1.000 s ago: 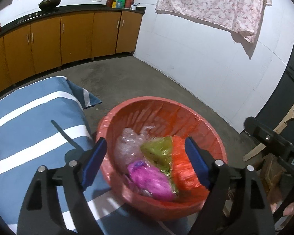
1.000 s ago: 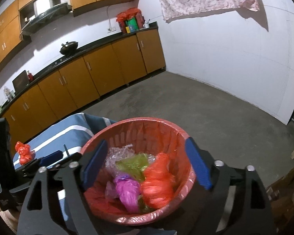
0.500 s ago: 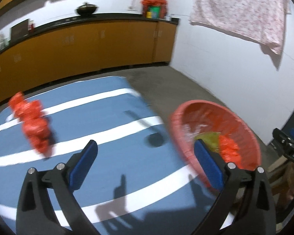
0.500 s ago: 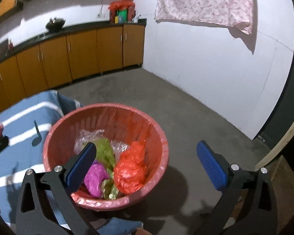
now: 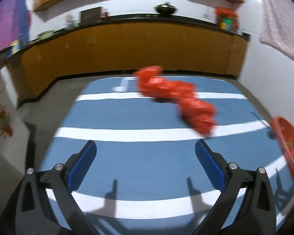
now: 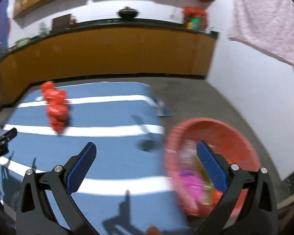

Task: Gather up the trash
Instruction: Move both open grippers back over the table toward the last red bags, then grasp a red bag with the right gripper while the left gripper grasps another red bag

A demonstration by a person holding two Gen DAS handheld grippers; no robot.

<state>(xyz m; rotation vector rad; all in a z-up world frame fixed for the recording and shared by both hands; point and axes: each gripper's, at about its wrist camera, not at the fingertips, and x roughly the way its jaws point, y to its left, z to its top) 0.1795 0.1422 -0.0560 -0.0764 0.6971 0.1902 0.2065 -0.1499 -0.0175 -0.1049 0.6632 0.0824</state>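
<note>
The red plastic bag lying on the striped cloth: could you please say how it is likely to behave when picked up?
The red plastic bag looks crumpled and thin, so it is probably light and floppy, sagging from wherever it is pinched. Its strung-out, lumpy shape suggests it would crush rather than roll. Plastic film may slip, so a fold seems the safer hold.

There are two tools, the left tool (image 5: 146, 163) and the right tool (image 6: 146, 164), and each one has two blue pads. Ahead of them I count one crumpled red bag (image 5: 178, 98) on one blue cloth (image 5: 143, 156) with about four white stripes, and one red basin (image 6: 225, 131) at the right side. Inside the basin I can count one pink bag (image 6: 192, 184); the other pieces there are too blurred to count.
</note>
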